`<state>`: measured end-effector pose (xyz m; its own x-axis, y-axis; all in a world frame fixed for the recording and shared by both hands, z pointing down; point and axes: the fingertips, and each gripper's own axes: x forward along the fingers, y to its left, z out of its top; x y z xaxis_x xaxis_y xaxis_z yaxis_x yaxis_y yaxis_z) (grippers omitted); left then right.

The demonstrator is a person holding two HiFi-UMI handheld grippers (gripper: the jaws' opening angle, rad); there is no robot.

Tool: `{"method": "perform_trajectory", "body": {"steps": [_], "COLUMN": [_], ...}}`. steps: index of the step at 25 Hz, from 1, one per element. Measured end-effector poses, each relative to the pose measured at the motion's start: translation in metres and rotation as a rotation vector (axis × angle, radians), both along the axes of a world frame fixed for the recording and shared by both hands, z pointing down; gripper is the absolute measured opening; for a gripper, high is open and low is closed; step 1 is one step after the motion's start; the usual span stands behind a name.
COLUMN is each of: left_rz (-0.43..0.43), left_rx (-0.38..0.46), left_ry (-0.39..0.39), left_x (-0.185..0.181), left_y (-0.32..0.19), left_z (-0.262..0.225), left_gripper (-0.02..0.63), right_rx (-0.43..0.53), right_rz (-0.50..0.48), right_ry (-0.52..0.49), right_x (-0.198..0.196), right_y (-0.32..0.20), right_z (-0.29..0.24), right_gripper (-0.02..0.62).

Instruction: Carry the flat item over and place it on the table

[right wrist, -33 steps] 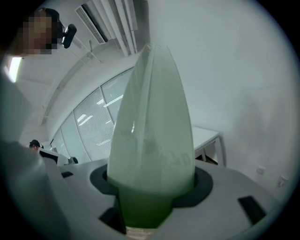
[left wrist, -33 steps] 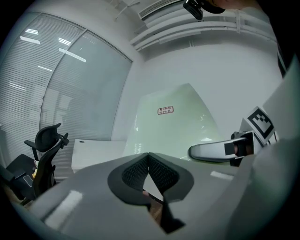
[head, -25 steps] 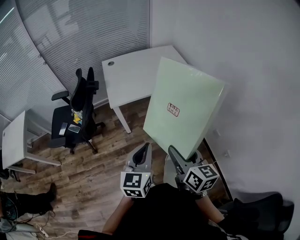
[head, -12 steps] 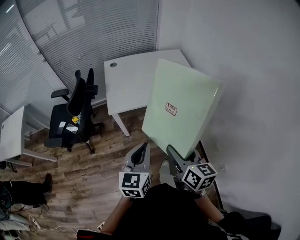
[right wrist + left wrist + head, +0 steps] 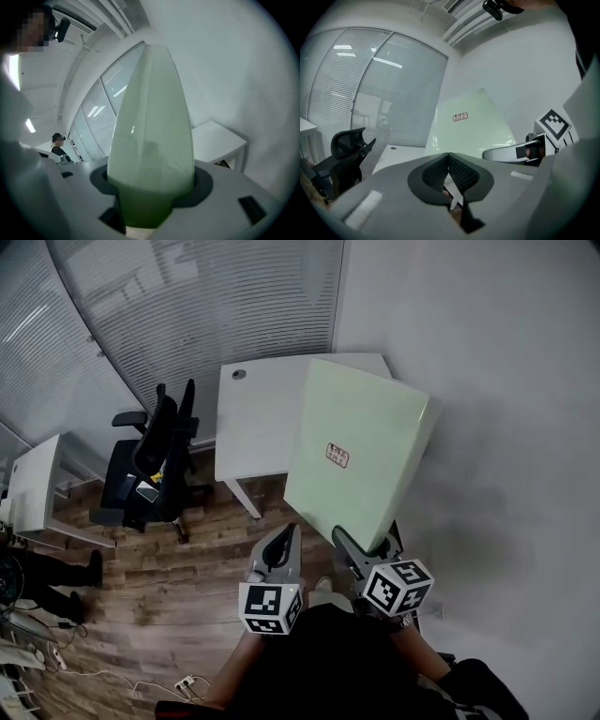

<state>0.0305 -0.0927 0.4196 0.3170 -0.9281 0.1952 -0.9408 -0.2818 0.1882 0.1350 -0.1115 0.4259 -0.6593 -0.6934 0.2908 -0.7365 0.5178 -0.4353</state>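
Panel (image 5: 361, 456) first: it is a pale green flat board, up in the air and clear of any surface, standing on edge and tilted away from me. My right gripper (image 5: 352, 545) has it by the lower edge. In the right gripper view the green board fills the gap between the two jaws, which are spread and pressed against its faces, so that gripper is clamped on the panel. A small red-printed label (image 5: 337, 455) sits near the middle of the face turned toward me; I cannot read it.

My left gripper (image 5: 284, 545) is just beside the right one, apart from the panel. Its own view shows the two dark pads meeting with nothing between them, so it is clenched and empty.

From the head view, the panel's upper part overlaps the right-hand end of the white table (image 5: 258, 423), which stands against the wall (image 5: 506, 381) in the corner by the window blinds (image 5: 187, 306). The table's near left corner and one leg show below the panel's left edge. A black office chair (image 5: 155, 460) stands on the wooden floor (image 5: 187, 568) off the table's left edge. Another white table (image 5: 33, 484) is at the far left.
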Motion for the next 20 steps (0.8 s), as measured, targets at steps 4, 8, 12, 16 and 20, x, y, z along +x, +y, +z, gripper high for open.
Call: {"method": "perform_trajectory", "body": {"steps": [4, 8, 12, 16, 20], "left_rz": [-0.052, -0.084, -0.117, -0.134, -0.135], "left_rx": [0.001, -0.006, -0.011, -0.013, -0.028], "left_ry": [-0.002, -0.013, -0.011, -0.005, 0.009], "left_x": [0.013, 0.019, 0.017, 0.012, 0.009], "left_y": [-0.018, -0.031, -0.040, -0.053, -0.062], "left_z": [0.001, 0.003, 0.003, 0.002, 0.009], "left_gripper": [0.006, 0.006, 0.006, 0.006, 0.006], "right_rx": [-0.013, -0.037, -0.065, -0.073, -0.092], "right_rz": [-0.047, -0.071, -0.084, -0.101, -0.116], "right_ry": [0.008, 0.005, -0.003, 0.008, 0.029], "right_x": [0.012, 0.019, 0.019, 0.013, 0.004], "right_y": [-0.027, -0.051, -0.064, -0.079, -0.091], "right_z": [0.006, 0.013, 0.017, 0.019, 0.025], "right_gripper": [0.276, 0.276, 0.276, 0.276, 0.276]}}
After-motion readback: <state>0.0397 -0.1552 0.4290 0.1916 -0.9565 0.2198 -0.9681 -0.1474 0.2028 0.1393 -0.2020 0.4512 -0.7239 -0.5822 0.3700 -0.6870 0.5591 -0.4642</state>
